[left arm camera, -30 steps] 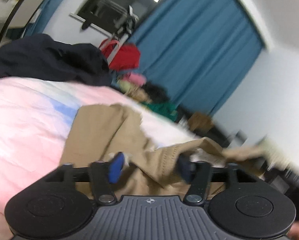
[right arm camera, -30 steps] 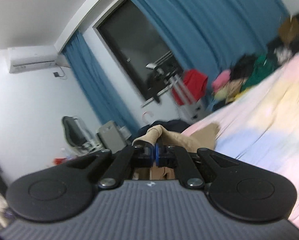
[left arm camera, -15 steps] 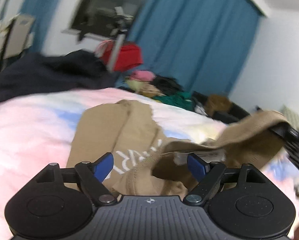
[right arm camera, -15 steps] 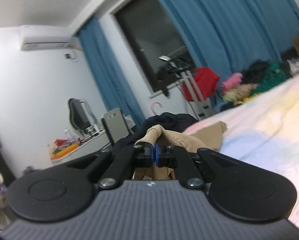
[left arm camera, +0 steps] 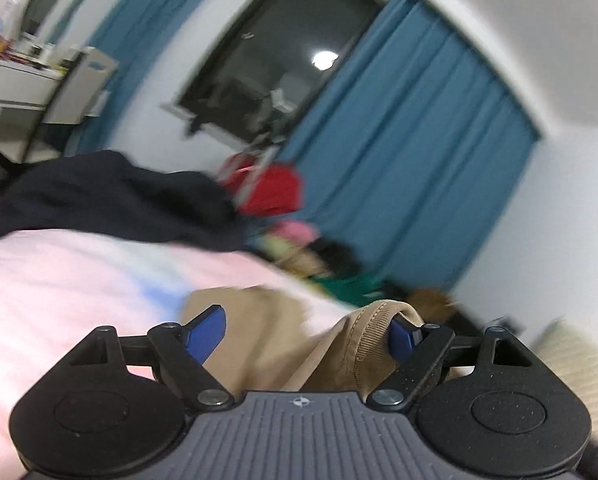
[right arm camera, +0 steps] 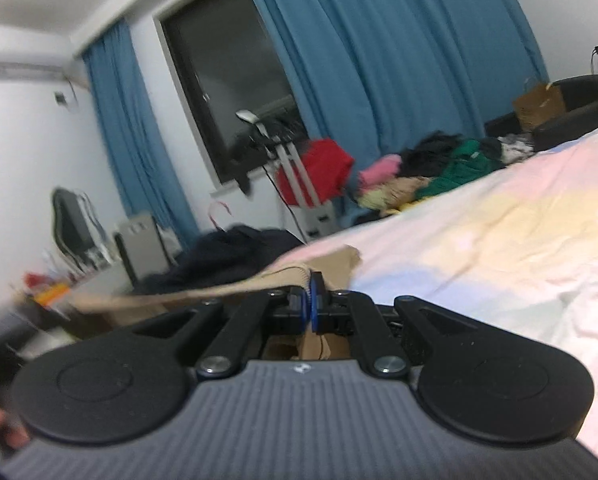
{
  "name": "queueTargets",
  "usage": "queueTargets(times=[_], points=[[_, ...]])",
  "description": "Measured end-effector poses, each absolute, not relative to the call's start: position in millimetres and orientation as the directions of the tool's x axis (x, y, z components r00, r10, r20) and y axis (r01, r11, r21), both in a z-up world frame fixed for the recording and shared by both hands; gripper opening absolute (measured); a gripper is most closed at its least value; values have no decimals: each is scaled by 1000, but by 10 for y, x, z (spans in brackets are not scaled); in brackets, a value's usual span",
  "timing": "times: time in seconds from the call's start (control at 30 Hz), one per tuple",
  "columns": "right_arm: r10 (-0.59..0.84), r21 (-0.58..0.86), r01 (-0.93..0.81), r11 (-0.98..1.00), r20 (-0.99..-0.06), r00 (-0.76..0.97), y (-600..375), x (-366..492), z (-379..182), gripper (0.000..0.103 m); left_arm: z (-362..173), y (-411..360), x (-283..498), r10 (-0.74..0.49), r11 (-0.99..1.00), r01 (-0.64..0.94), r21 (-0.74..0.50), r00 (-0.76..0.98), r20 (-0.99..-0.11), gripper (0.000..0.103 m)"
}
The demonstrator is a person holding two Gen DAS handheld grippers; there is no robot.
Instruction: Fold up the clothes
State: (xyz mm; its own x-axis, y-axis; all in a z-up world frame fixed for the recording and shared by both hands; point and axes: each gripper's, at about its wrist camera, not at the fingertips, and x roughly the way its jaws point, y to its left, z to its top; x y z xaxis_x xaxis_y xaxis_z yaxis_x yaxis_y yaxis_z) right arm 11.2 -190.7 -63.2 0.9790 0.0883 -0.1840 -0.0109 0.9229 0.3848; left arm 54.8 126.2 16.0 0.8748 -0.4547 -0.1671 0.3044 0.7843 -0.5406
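While my left claw (left arm camera: 305, 334) is opening, its blue pads stand well apart; a ribbed fold of the tan garment (left arm camera: 363, 344) lies between them, draped against the right pad (left arm camera: 403, 338), the left pad (left arm camera: 205, 334) bare. My right claw (right arm camera: 313, 300) is pinched together on a hem of the same tan garment (right arm camera: 283, 278), which stretches off to the left as a taut band.

Items around, from the claws outward:
- Bed cover (right arm camera: 499, 248), pastel pink, yellow and blue, under the garment; the rest of the tan cloth lies flat on it ahead of the left claw.
- Dark navy heap (left arm camera: 111, 196) at the far left of the bed, beyond the tan cloth.
- Pile of clothes (right arm camera: 427, 172), pink, yellow, green and black, past the bed's far edge.
- Red cloth (right arm camera: 323, 164) on a metal rack by the dark window (right arm camera: 227, 100).
- Blue curtains (right arm camera: 379, 48) on both sides of the window.
- Desk and chair at the far left, blurred.
- A fingertip shows at the right view's lower left edge.

Change from a second ago: the left pads were closer then, around bunched tan cloth; they now stand wider, and the view is tilted more. The right claw was clamped then as now.

Open room: the bed cover to the right of the right claw is bare up to its far edge.
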Motion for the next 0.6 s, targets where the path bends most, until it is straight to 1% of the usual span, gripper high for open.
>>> queueTargets(times=[0.03,0.07,0.17,0.3,0.4,0.47,0.53,0.57,0.6], points=[[82,380,-6,925,-184,980,-1900,115,-640,6,175,1277,536,-492,758,334,-560,856,-156,85],[78,379,-5,926,-177,981,-1892,111,-643,6,172,1291,527,-504,750,341,-567,849,-156,85],[84,392,-33,919,-114,990,-1866,28,-605,6,154,1228,540,-466,792,294,-535,857,-220,85],[75,374,-49,926,-54,996,-1817,-49,-561,6,119,1040,592,-418,861,257,-440,849,-323,85],[57,347,-45,937,-25,998,-1781,-85,-550,6,-29,790,664,-292,950,195,-242,829,-477,85],[41,331,-30,943,-25,999,-1772,-84,-551,6,-156,632,707,-228,974,190,-125,804,-549,84],[29,326,-18,945,-29,999,-1779,-76,-553,6,-275,522,741,-169,983,179,-43,784,-598,83],[26,325,-15,946,-32,999,-1785,-69,-557,6,-311,505,745,-143,986,164,-22,778,-612,83],[21,319,-9,948,-36,999,-1787,-63,-561,6,-328,517,751,-132,989,146,-28,776,-617,83]])
